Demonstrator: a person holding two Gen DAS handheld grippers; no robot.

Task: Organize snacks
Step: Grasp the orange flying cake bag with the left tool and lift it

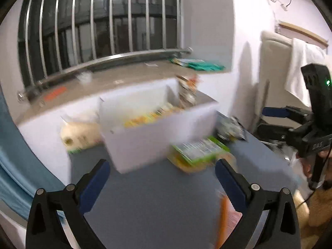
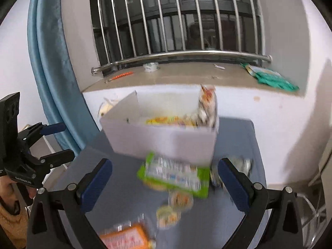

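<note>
Left claw (image 1: 162, 177): seen at the bottom of the left wrist view; its blue-padded fingers (image 1: 94, 183) are spread wide and nothing is gripped between them; it is released; it is also seen at the left edge of the right wrist view, held in a hand (image 2: 9, 186)
Right claw (image 2: 165, 178): seen at the bottom of the right wrist view; its jaws are spread wide and nothing is pressed by the pads; it is released; it is seen again at the right edge of the left wrist view
White box (image 2: 164, 143): set on the grey counter (image 1: 157, 203) in the middle of both views; its top is open; yellow and orange snack packets (image 2: 166, 120) are seen inside, blurred; a tall packet (image 2: 207, 103) is stood upright at its right end
Green snack pack (image 2: 176, 176): laid flat on the counter just in front of the box, at its right corner; it lies between the right claw's fingers in the picture, but is not touched by them
Small round cups (image 2: 174, 207): two are seen in the lower middle of the right wrist view, near the green pack; details are lost to blur
Orange packet (image 2: 126, 238): laid at the bottom edge of the right wrist view
Dark packet (image 1: 232, 128): laid to the right of the box, beyond the green pack
Window sill (image 2: 186, 76): seen behind the box, below the barred window (image 2: 176, 20); a green bag (image 2: 269, 76) is laid at its right end
Curtain (image 2: 51, 62): blue; hung at the left of the right wrist view
</note>
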